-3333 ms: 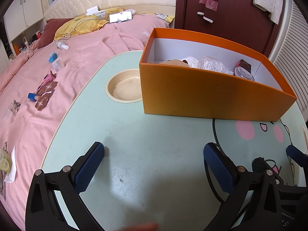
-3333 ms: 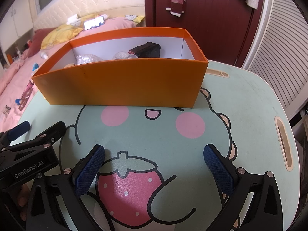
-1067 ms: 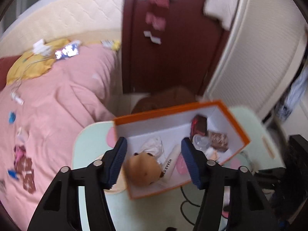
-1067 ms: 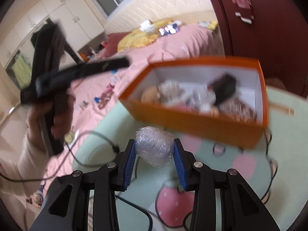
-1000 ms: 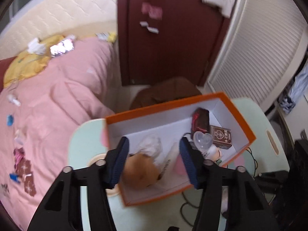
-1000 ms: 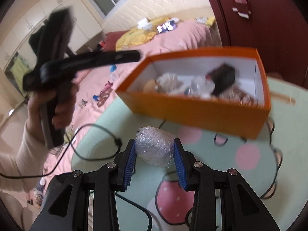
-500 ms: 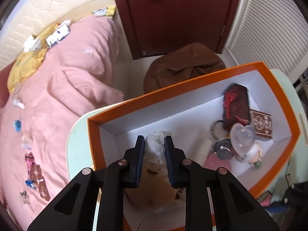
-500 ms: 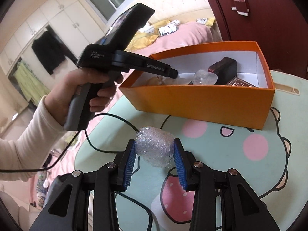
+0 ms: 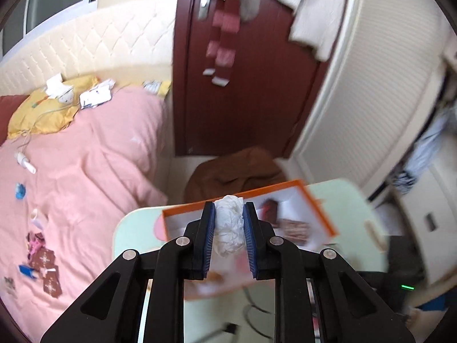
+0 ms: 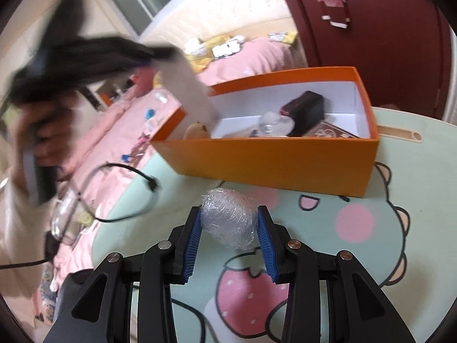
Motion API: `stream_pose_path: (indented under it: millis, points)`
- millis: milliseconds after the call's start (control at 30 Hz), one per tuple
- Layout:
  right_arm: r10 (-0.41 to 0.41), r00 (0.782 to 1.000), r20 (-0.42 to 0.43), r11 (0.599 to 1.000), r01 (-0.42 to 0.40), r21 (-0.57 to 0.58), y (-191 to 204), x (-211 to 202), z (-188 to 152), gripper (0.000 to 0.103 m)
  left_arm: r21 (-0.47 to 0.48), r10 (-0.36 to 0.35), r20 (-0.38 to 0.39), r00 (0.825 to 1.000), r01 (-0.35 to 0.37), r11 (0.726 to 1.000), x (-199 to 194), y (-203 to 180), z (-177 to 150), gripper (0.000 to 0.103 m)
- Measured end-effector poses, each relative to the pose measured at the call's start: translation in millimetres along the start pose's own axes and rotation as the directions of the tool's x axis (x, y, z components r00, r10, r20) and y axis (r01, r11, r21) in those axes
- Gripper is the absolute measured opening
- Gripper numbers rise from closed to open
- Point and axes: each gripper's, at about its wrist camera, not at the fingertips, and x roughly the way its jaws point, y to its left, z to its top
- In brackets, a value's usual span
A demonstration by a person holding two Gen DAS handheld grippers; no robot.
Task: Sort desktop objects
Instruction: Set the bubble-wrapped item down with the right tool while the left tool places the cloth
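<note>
Holding one item in each set of tongs above the desk [image 10: 414, 171].
My left tongs [image 9: 228, 228] clamp a crumpled white tissue wad [image 9: 229, 228]; my right tongs [image 10: 230, 230] grip a bubble-wrap ball [image 10: 228, 218] near the orange box [image 10: 274, 160].

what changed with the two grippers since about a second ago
The left gripper closed on the crumpled white wad inside the orange box and lifted it up out of the box. The right gripper stayed clamped on the bubble-wrap ball above the table. The box kept its place.
</note>
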Motion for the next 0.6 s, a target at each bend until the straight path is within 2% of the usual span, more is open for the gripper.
stream_pose_path:
  millis: [67, 133, 300, 433, 600]
  points:
    - [-0.042, 0.999, 0.0, 0.999, 0.042, -0.003, 1, 2, 0, 0.038, 0.006, -0.028, 0.007, 1.0, 0.028, 1.0, -13, -5, -11, 0.022]
    - [-0.065, 0.998, -0.004, 0.998, 0.065, -0.006, 2, 5, 0, 0.038, 0.009, -0.038, -0.023, 0.999, 0.038, 0.999, -11, -9, -28, 0.022]
    - [-0.091, 0.996, -0.022, 0.996, 0.091, -0.01, 6, 11, -3, 0.038, -0.062, -0.066, -0.134, 0.989, 0.058, 0.996, 19, -6, -83, 0.022]
    - [-0.1, 0.994, -0.04, 0.995, 0.1, -0.011, 8, 16, -8, 0.038, -0.091, -0.039, -0.178, 0.983, 0.023, 0.996, 46, -5, -115, 0.022]
    - [-0.117, 0.992, -0.044, 0.993, 0.116, -0.03, 13, 17, -13, 0.039, -0.105, -0.027, -0.197, 0.98, 0.006, 0.994, 62, -2, -137, 0.023]
